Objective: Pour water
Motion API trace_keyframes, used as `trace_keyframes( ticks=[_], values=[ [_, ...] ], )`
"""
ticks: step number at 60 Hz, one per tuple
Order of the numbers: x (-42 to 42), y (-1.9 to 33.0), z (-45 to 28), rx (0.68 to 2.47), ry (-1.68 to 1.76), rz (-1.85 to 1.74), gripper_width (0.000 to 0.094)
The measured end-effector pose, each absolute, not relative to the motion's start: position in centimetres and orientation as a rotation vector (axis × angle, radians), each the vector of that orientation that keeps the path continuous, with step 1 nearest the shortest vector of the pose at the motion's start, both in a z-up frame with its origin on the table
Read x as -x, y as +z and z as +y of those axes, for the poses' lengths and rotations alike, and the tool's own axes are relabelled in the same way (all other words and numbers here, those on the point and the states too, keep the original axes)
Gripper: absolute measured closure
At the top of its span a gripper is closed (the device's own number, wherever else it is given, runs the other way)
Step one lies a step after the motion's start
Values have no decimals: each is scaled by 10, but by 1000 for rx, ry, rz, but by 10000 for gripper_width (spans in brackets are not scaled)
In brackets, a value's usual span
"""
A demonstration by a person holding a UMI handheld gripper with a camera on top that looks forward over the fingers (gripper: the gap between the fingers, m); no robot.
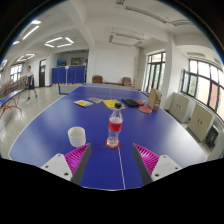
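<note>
At the bottom of the frame we see our gripper (110, 158), its two fingers spread wide apart with nothing between them; the pink pads (77, 158) show on their inner faces, one at lower left and one at lower right. Under and ahead of them lies a blue table-tennis table (50, 135) with a white centre line running away from us.

Just beyond the fingertips, a little left of centre, we see a small white cup (77, 136) standing upright on the table. Beside it, near the middle of the frame, stands a clear water bottle (115, 126) with a red label and a red cap, upright and apart from the cup.

Farther up the table, above centre, we make out a few flat things: a yellow item (109, 103), a dark item (131, 102) and a brown bag-like shape (153, 99); we cannot tell what they are.

In the upper part of the frame we see a large room with windows (203, 82) at right, ceiling lights (58, 42) at upper left and blue partitions (68, 75) at the back.
</note>
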State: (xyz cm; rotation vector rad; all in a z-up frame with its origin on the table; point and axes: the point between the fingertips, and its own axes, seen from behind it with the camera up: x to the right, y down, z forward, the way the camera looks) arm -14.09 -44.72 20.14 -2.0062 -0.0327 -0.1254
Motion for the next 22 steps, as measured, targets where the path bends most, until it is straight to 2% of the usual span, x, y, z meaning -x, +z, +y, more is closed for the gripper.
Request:
trace_keyframes(
  ticks=[10,22],
  values=[
    [149,217,-497,1997,-147,-17,82],
    [150,232,-524,1978,-183,-16,83]
  ],
)
